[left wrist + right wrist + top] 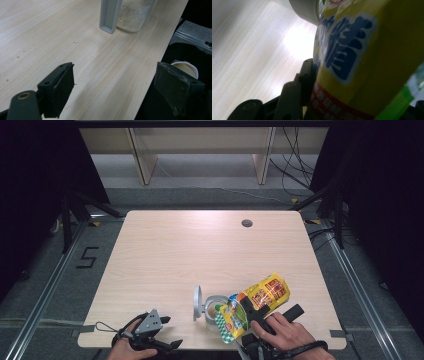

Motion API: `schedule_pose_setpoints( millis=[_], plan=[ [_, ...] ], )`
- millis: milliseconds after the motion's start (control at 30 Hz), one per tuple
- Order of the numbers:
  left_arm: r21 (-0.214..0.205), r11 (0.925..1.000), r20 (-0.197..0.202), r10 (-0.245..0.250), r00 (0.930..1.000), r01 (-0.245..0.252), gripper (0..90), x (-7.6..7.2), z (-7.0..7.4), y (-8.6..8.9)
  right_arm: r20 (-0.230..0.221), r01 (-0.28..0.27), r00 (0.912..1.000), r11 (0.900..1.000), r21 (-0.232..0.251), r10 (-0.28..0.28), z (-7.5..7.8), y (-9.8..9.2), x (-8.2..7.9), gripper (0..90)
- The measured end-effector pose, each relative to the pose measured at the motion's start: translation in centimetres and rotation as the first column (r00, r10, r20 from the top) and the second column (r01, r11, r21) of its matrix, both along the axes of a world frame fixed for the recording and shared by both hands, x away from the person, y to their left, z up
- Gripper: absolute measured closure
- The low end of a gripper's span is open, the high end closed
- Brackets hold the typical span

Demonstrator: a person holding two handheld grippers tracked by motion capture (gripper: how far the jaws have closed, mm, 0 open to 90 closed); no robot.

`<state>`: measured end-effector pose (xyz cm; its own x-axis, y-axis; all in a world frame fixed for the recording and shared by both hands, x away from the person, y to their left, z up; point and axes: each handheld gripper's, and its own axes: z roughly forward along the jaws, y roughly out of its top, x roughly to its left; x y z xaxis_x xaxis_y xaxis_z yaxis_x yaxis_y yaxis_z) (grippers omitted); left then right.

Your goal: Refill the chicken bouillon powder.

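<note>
A yellow snack bag [268,292] with blue print [367,62] is tilted, its open end lowered over a clear container [216,307] near the table's front edge. My right gripper [272,310] is shut on the bag, with one black finger [307,72] pressed against its side. The container's grey lid [198,302] stands up on its left. In the left gripper view the container [135,15] holds pale grains behind the lid [110,15]. My left gripper [169,332] rests at the front left edge, open [115,70], with nothing between its jaws.
The wooden table [200,250] has a round cable hole [246,223] at the back right. A white paper cup [186,68] sits below the table's front edge, beside my left gripper's far jaw. Dark curtains and metal rails flank the table.
</note>
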<state>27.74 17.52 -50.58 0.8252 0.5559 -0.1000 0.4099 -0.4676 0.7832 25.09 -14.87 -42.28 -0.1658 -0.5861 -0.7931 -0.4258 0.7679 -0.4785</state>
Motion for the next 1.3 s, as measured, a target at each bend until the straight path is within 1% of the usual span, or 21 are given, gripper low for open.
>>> schedule_pose_setpoints(
  millis=[133,167,233,433,500,533,567,600,733,767,800,833,867,933,1000,1067,1100,1167,1233,1267,1300],
  plan=[
    [0.004,1.0000,0.001,-0.006,1.0000,0.006,15.7,0.00,0.00,-0.02,0.002,0.002,1.0000,1.0000,0.000,-0.002,0.11,-0.09,-0.04,63.9],
    [0.016,0.9998,0.003,-0.007,1.0000,0.007,15.7,0.07,0.03,0.02,0.003,0.003,1.0000,1.0000,0.002,-0.003,0.16,-0.13,-0.04,63.9],
    [-0.001,1.0000,0.000,0.000,1.0000,0.000,15.7,0.00,-0.01,-0.01,0.005,0.003,1.0000,1.0000,-0.003,-0.003,0.23,-0.16,-0.05,63.9],
    [0.006,1.0000,0.001,-0.005,1.0000,0.005,15.7,0.03,-0.02,-0.03,0.014,-0.003,0.9999,0.9997,-0.023,0.004,0.23,-0.17,-0.07,63.9],
    [0.015,0.9997,0.014,-0.020,0.9997,0.020,15.7,0.13,0.01,0.03,0.019,-0.004,0.9998,0.9997,-0.024,0.004,0.23,-0.16,-0.06,63.9],
    [0.023,0.9992,0.015,-0.034,0.9993,0.034,15.7,0.21,0.08,0.11,0.001,0.004,1.0000,0.9991,-0.041,-0.004,0.30,-0.07,-0.04,63.9],
    [0.023,0.9992,0.015,-0.032,0.9994,0.032,15.7,0.20,0.08,0.11,-0.001,0.003,1.0000,0.9989,-0.046,-0.003,0.31,-0.05,-0.05,63.9],
    [0.006,1.0000,-0.003,-0.003,1.0000,0.003,15.7,0.03,-0.01,-0.02,0.004,0.001,1.0000,0.9991,-0.041,-0.001,0.24,-0.06,-0.06,63.9],
    [0.006,1.0000,0.000,-0.003,1.0000,0.003,15.7,-0.01,-0.02,-0.03,0.009,-0.010,0.9999,0.9991,-0.041,0.010,0.32,0.04,-0.11,63.9],
    [0.008,0.9999,-0.006,-0.010,0.9999,0.010,15.7,0.01,0.02,-0.02,0.030,-0.015,0.9994,0.9993,-0.034,0.016,0.33,0.04,-0.15,63.9],
    [0.010,0.9998,-0.003,-0.018,0.9998,0.018,15.7,0.09,0.05,0.02,0.019,-0.010,0.9998,0.9987,-0.049,0.011,0.36,0.08,-0.14,64.0],
    [0.010,0.9998,-0.008,-0.015,0.9998,0.016,15.7,0.11,0.04,0.01,0.024,-0.008,0.9997,0.9990,-0.045,0.009,0.39,0.09,-0.13,64.0],
    [-0.008,1.0000,-0.006,0.002,1.0000,-0.002,15.7,0.07,-0.15,-0.13,0.019,-0.011,0.9998,0.9987,-0.050,0.012,0.37,0.07,-0.12,64.0],
    [0.012,0.9999,-0.001,0.002,1.0000,-0.002,15.7,0.13,-0.10,-0.03,0.025,-0.011,0.9996,0.9989,-0.046,0.012,0.39,0.11,-0.11,64.2],
    [-0.008,0.9999,-0.008,0.008,0.9999,-0.008,15.7,0.04,-0.13,-0.11,0.030,-0.028,0.9991,0.9980,-0.057,0.030,0.38,0.16,-0.11,64.4],
    [0.022,0.9997,-0.005,-0.011,0.9999,0.011,15.7,0.23,0.02,0.09,0.009,-0.021,0.9997,0.9979,-0.061,0.021,0.37,0.18,-0.11,64.5],
    [0.010,0.9999,-0.001,-0.001,1.0000,0.001,15.7,0.17,-0.06,0.03,0.016,-0.023,0.9996,0.9985,-0.049,0.024,0.29,0.15,-0.11,64.5],
    [0.010,0.9999,-0.001,0.004,1.0000,-0.004,15.7,0.14,-0.09,-0.01,0.030,-0.028,0.9991,0.9979,-0.059,0.029,0.18,0.15,-0.15,64.5],
    [0.004,1.0000,0.000,-0.003,1.0000,0.003,15.7,0.15,-0.07,-0.01,0.023,-0.019,0.9995,0.9983,-0.055,0.020,0.18,0.17,-0.13,64.5],
    [0.027,0.9994,0.001,-0.020,0.9998,0.020,15.7,0.27,0.06,0.14,0.024,-0.021,0.9995,0.9982,-0.057,0.022,0.18,0.18,-0.11,64.5],
    [0.023,0.9994,0.015,-0.025,0.9996,0.025,15.7,0.30,0.04,0.15,0.019,-0.024,0.9995,0.9976,-0.066,0.025,0.17,0.17,-0.10,64.5]
  ],
)
